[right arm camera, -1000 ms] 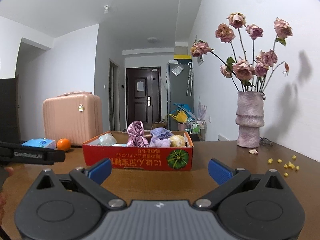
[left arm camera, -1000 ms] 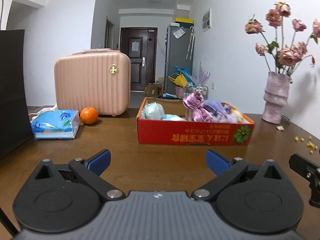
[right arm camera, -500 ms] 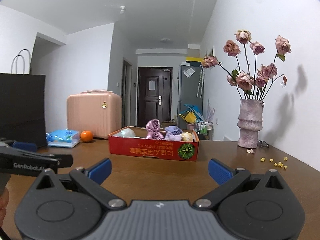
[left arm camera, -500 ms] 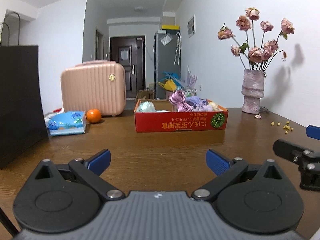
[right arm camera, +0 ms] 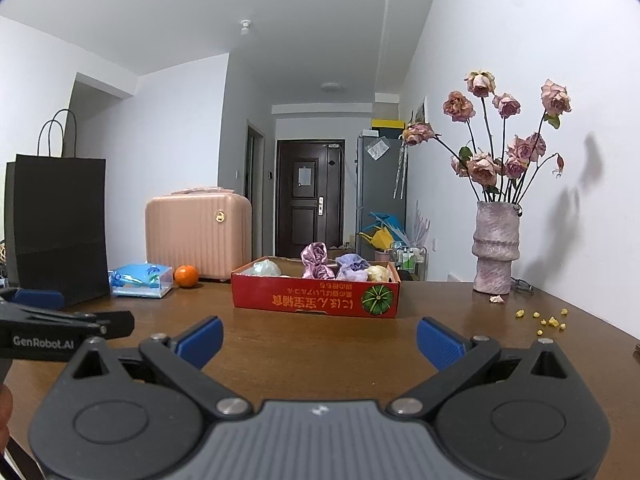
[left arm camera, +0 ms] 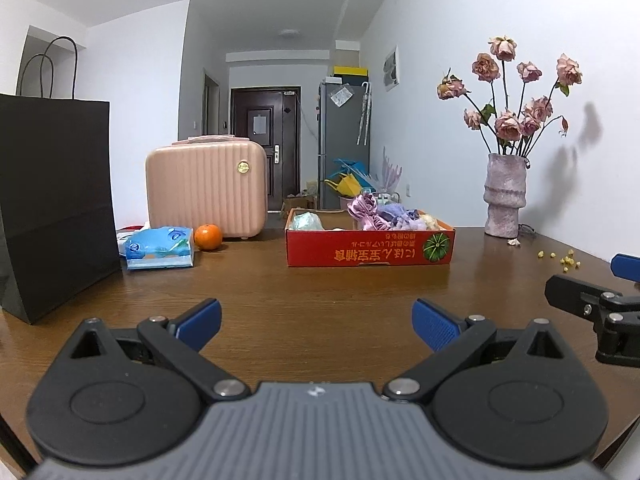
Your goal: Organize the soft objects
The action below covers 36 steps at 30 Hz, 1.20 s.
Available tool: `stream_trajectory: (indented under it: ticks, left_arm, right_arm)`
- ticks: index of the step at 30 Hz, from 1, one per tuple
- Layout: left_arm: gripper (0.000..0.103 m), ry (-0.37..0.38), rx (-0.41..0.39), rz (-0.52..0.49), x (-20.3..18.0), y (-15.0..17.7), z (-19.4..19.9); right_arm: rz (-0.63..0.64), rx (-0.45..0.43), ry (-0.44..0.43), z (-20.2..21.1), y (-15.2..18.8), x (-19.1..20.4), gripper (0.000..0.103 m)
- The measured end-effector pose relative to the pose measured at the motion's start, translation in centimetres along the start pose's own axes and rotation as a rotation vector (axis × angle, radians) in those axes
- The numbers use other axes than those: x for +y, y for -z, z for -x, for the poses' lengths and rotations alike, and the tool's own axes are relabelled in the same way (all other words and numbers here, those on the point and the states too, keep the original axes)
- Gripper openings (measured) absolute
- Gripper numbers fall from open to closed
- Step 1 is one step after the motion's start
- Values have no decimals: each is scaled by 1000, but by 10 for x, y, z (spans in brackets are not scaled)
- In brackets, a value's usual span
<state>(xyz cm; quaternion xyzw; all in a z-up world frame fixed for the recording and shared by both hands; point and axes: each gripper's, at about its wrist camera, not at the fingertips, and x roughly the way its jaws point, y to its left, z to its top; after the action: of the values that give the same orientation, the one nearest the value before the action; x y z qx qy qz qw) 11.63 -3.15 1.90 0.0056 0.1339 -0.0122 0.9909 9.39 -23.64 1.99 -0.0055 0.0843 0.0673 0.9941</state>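
A red cardboard box (left arm camera: 370, 254) (right arm camera: 316, 300) stands in the middle of the brown table. Soft things lie inside it: a pink satin bundle (left arm camera: 364, 210) (right arm camera: 315, 258), a lilac one (left arm camera: 400, 216) (right arm camera: 352, 266), a pale green one (left arm camera: 306, 222) (right arm camera: 264, 269) and a cream one (right arm camera: 378, 273). My left gripper (left arm camera: 316, 320) hovers open and empty well short of the box. My right gripper (right arm camera: 320, 340) is open and empty too, also short of the box. The right gripper's side shows at the right edge of the left wrist view, and the left gripper's at the left edge of the right wrist view.
A black paper bag (left arm camera: 52, 200) (right arm camera: 56, 228) stands at the left. A blue tissue pack (left arm camera: 160, 248) (right arm camera: 138, 280), an orange (left arm camera: 207, 237) (right arm camera: 186, 275) and a pink case (left arm camera: 206, 190) (right arm camera: 198, 236) sit behind. A vase of dried roses (left arm camera: 504, 200) (right arm camera: 496, 248) and yellow crumbs (right arm camera: 548, 320) are at the right.
Both grippers have drawn back from the box and risen, so the box looks smaller and farther. The black bag has come into view at the left. Both stay open.
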Motion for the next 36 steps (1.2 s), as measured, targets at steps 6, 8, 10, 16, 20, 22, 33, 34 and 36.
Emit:
stream_trajectory:
  ticks: [6, 8, 10, 16, 20, 22, 33, 34, 36]
  left_arm:
    - [103, -5, -17, 2, 1, 0, 10]
    - [103, -9, -21, 3, 1, -1, 11]
    - [103, -11, -23, 4, 1, -1, 12]
    - [103, -18, -29, 5, 2, -1, 15]
    - [103, -22, -29, 6, 1, 0, 14]
    - [103, -21, -28, 6, 1, 0, 15]
    - [103, -23, -28, 5, 2, 0, 14]
    - [103, -24, -27, 4, 2, 0, 14]
    - [103, -23, -28, 5, 2, 0, 14]
  right_arm:
    - [-8, -14, 4, 6, -2, -1, 103]
    - [-9, -16, 5, 6, -2, -1, 103]
    - [-9, -16, 4, 6, -2, -1, 103]
    - [-10, -16, 5, 6, -2, -1, 103]
    - [-11, -16, 4, 7, -1, -1, 103]
    - [-11, -15, 4, 7, -1, -1, 103]
    - [-12, -13, 3, 6, -1, -1, 103]
    - [-12, -13, 3, 6, -1, -1, 103]
    - [-12, -13, 3, 6, -1, -1, 103]
